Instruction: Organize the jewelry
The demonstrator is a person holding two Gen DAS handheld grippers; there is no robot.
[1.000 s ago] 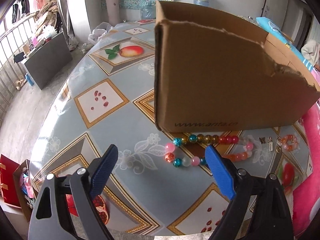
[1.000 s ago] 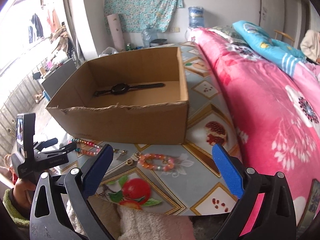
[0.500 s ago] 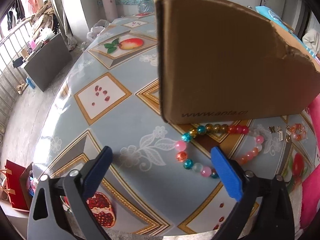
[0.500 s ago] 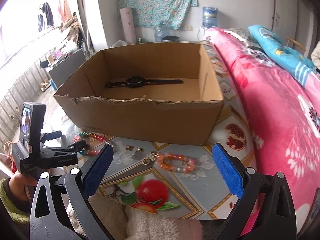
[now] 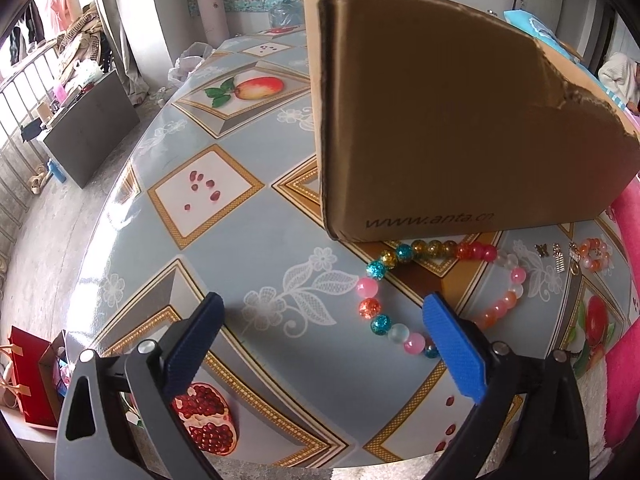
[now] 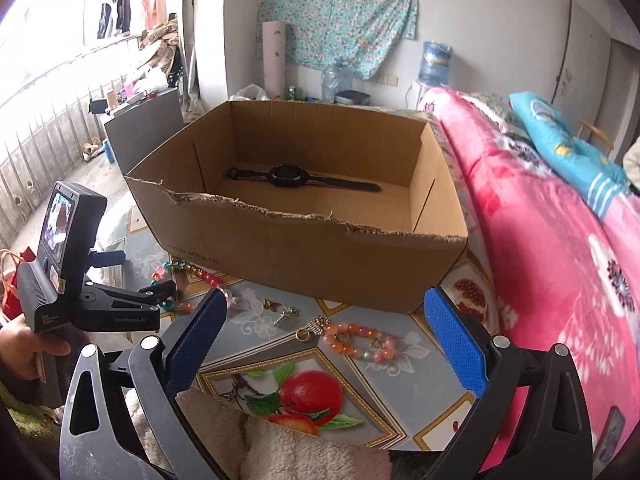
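A large multicoloured bead bracelet lies on the table in front of a cardboard box. My left gripper is open, its right finger just over the bracelet's near edge. In the right wrist view the box holds a black watch. A small orange-pink bead bracelet and small metal earrings lie in front of the box. My right gripper is open and empty above the small bracelet. The left gripper shows at left.
The table has a patterned fruit cloth. A pink floral quilt lies along the right. A fuzzy white cloth sits at the near table edge. A red bag stands on the floor at left.
Both grippers have risen and drawn back a little; the box and the watch inside show more fully. The left gripper has shifted so the big bracelet sits by its right finger. Both stay open.
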